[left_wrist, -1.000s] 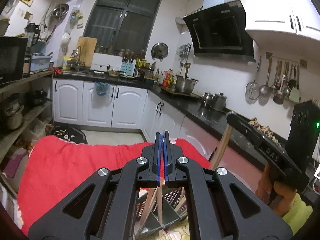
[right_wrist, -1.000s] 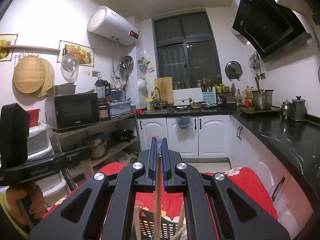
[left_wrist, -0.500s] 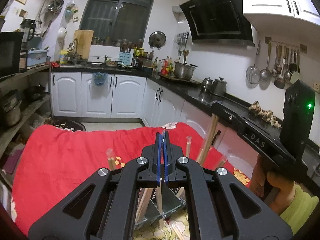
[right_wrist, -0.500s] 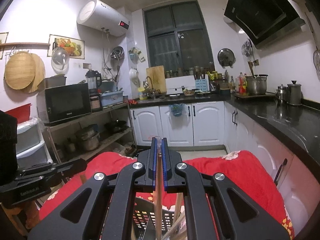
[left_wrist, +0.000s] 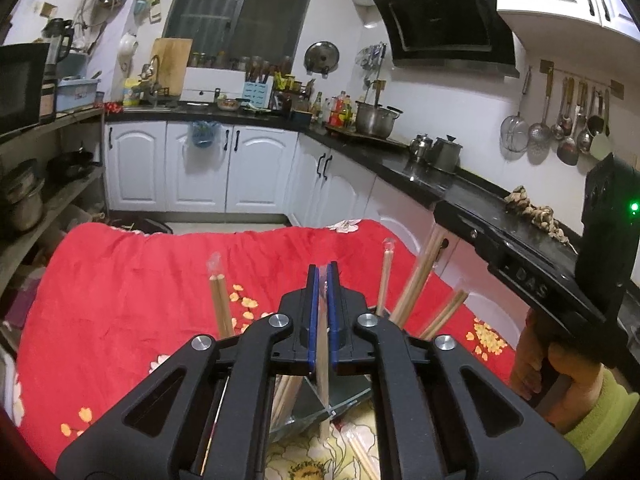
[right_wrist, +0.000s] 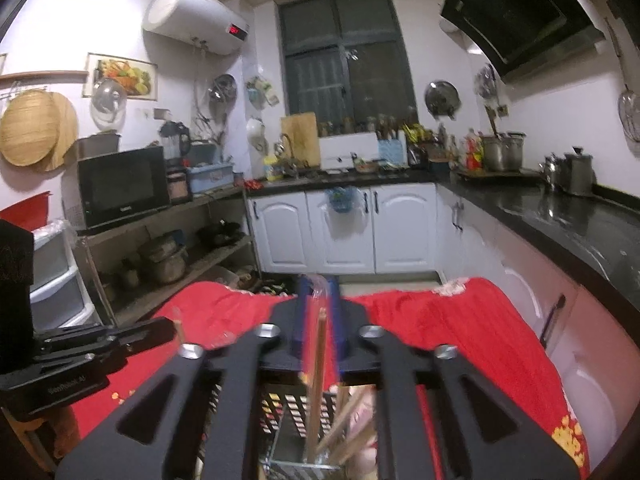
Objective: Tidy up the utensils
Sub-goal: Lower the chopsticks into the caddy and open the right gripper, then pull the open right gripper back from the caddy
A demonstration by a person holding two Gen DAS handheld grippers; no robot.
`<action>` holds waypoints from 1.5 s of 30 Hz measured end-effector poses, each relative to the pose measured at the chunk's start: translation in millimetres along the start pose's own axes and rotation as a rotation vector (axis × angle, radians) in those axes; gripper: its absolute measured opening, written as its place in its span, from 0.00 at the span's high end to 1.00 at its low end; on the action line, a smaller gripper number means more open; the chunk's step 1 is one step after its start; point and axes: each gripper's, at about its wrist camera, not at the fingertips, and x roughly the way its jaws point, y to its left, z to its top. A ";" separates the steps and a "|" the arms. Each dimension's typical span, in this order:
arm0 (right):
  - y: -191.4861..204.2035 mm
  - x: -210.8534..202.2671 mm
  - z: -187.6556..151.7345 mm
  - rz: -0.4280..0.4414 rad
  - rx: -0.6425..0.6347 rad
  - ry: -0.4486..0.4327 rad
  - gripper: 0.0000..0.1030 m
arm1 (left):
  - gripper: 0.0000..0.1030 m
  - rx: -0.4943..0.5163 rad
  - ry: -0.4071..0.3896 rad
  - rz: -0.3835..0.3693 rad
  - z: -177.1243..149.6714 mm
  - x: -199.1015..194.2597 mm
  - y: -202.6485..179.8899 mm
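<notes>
Both grippers hung over the holder (left_wrist: 320, 404) on the red desk (left_wrist: 120, 280). Left gripper (left_wrist: 322, 312) fingers were starting to part, a chopstick (left_wrist: 322, 376) between them, tip in the holder. Right gripper (right_wrist: 319, 320) fingers were opening around its chopstick (right_wrist: 316, 380). Best to release only once each tip sits in a compartment. Left view showed other chopsticks leaning; right view showed the basket mesh (right_wrist: 280, 408).

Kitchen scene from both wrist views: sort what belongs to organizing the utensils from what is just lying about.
Job in hand:
- left gripper, jaws opening
- right gripper, jaws opening
- chopsticks
- black basket

Lying about:
- microwave
- steel pot
- kettle
- cutting board
</notes>
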 end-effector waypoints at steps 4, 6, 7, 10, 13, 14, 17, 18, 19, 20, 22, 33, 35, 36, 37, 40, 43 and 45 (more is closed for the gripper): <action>-1.7 -6.3 -6.7 -0.010 -0.006 0.026 0.63 | 0.73 -0.014 0.003 0.024 -4.0 -2.7 3.2; -2.2 -8.7 -8.8 -0.014 -0.004 0.043 0.58 | 0.66 -0.019 0.001 0.038 -5.9 -5.1 4.4; -2.2 -10.0 -9.5 -0.013 -0.001 0.050 0.57 | 0.62 -0.021 0.000 0.042 -6.4 -6.3 4.4; -2.2 -14.2 -11.8 -0.013 -0.003 0.064 0.51 | 0.50 -0.023 -0.007 0.053 -7.5 -12.2 4.6; -1.8 -17.7 -12.7 -0.004 0.002 0.076 0.44 | 0.35 -0.016 -0.017 0.079 -7.3 -19.3 3.6; -1.5 -19.1 -13.0 -0.004 0.003 0.078 0.42 | 0.31 -0.015 -0.018 0.084 -7.1 -21.5 3.2; 0.2 -24.1 -14.5 -0.003 -0.005 0.084 0.39 | 0.18 -0.017 -0.029 0.095 -7.2 -30.3 3.3; 0.8 -25.4 -14.8 -0.003 -0.007 0.088 0.37 | 0.16 -0.018 -0.034 0.100 -6.6 -32.9 3.1; 1.3 -26.1 -14.7 -0.002 -0.007 0.090 0.37 | 0.13 -0.018 -0.037 0.102 -6.7 -34.6 2.9; 1.7 -27.6 -15.0 -0.001 -0.008 0.092 0.37 | 0.10 -0.020 -0.041 0.103 -6.9 -37.1 3.2; 3.0 -32.3 -15.9 0.000 -0.013 0.092 0.35 | 0.10 -0.027 -0.047 0.106 -6.7 -42.0 3.9; 8.8 -58.0 -18.3 0.015 -0.029 0.085 0.28 | 0.10 -0.032 -0.065 0.108 -16.0 -68.1 0.3; 9.6 -62.6 -20.2 0.020 -0.033 0.087 0.27 | 0.10 -0.028 -0.061 0.108 -19.5 -71.0 -2.0; 10.6 -65.9 -21.5 0.024 -0.035 0.088 0.27 | 0.10 -0.025 -0.058 0.107 -22.4 -72.5 -2.0; 11.1 -67.8 -22.3 0.027 -0.036 0.089 0.27 | 0.10 -0.024 -0.056 0.105 -24.7 -73.7 -3.1; 14.4 -74.4 -26.2 0.036 -0.048 0.098 0.26 | 0.10 -0.015 -0.046 0.101 -30.3 -76.4 -7.7; 17.8 -78.9 -29.3 0.047 -0.055 0.106 0.26 | 0.10 -0.006 -0.042 0.110 -35.7 -79.3 -11.2; 18.4 -80.9 -31.9 0.052 -0.058 0.111 0.26 | 0.10 -0.009 -0.039 0.109 -39.3 -81.4 -11.8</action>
